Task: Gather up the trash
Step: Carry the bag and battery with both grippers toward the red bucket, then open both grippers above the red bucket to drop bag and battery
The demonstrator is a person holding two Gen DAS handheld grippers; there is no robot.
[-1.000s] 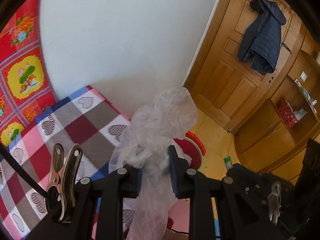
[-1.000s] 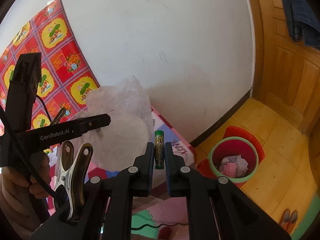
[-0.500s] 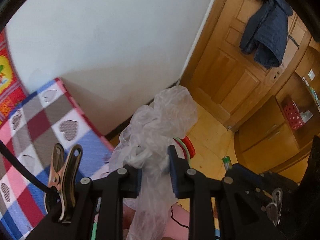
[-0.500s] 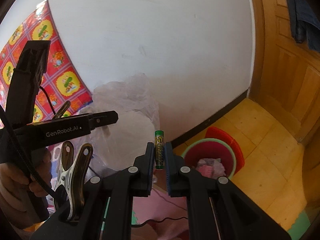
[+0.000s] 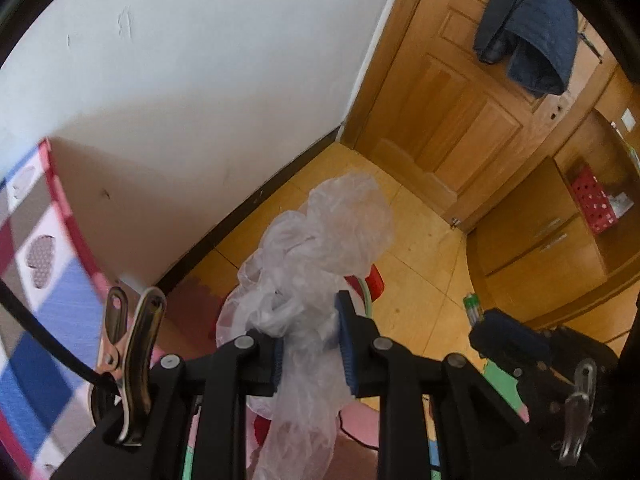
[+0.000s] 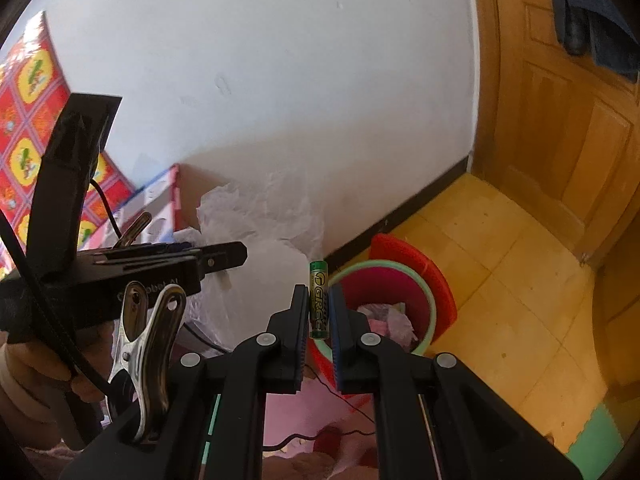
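My left gripper is shut on a crumpled clear plastic bag that bulges above the pads and hangs below them. My right gripper is shut on a green battery, held upright between the blue pads. In the right wrist view a red bin with a green rim stands on the floor by the wall, just behind the battery, with crumpled pink and white waste inside. The left gripper's body and the plastic bag show at the left there. In the left wrist view the bag hides most of the bin.
A white wall meets a yellow tiled floor at a dark skirting. A wooden door with a dark blue jacket stands at the right, wooden cabinets beside it. A checked cloth is at the left. Foam mats and a cable lie below.
Both grippers have swung right and downward, away from the checked cloth and toward the floor by the wall. The bin now sits closer behind the battery. Both grips are unchanged.
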